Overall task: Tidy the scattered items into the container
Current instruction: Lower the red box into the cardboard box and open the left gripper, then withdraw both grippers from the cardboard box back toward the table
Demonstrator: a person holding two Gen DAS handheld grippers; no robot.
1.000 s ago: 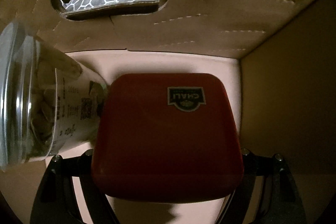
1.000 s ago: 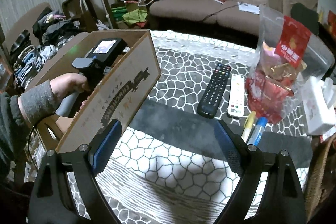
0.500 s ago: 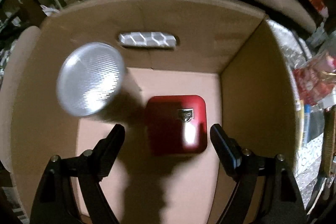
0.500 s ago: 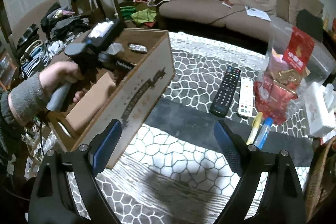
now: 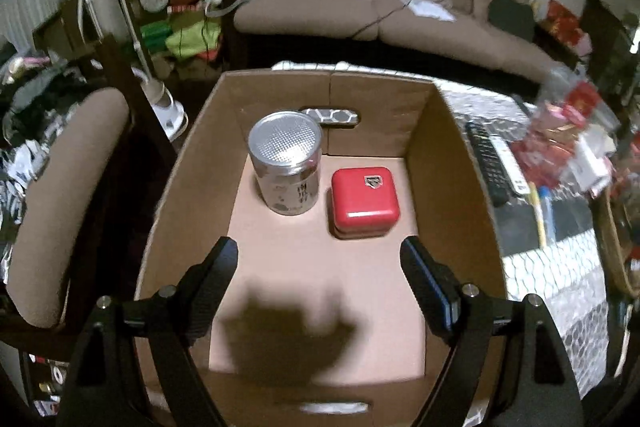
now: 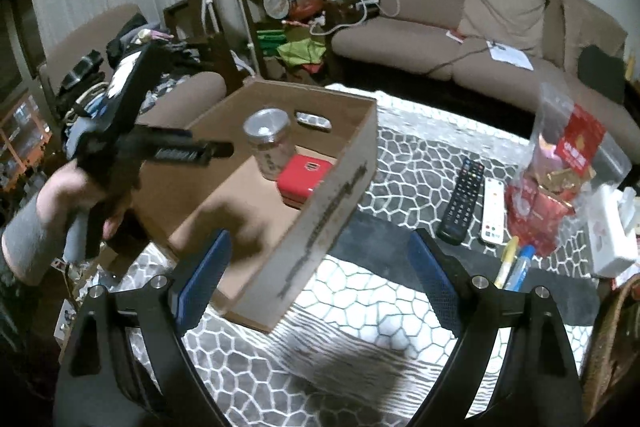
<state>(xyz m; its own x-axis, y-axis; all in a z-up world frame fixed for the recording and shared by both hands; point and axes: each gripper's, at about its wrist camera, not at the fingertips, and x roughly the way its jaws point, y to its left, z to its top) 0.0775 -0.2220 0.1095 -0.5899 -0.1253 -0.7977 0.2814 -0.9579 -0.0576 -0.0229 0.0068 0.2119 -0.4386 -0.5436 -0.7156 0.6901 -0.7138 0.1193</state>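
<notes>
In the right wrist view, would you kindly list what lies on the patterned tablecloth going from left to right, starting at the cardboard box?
cardboard box → black remote → white remote → yellow marker → blue marker → snack bag → tissue box

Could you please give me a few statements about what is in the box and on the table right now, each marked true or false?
1. A red tin sits inside the cardboard box. True.
2. The silver can lies on its side in the box. False: it stands upright, beside the red tin.
3. The left tool holds the red tin. False: it is open and empty above the box.
4. Two remotes lie side by side on the table, outside the box. True.
5. The right tool is shut on a marker. False: it is open and holds nothing; the markers lie on the table.
</notes>
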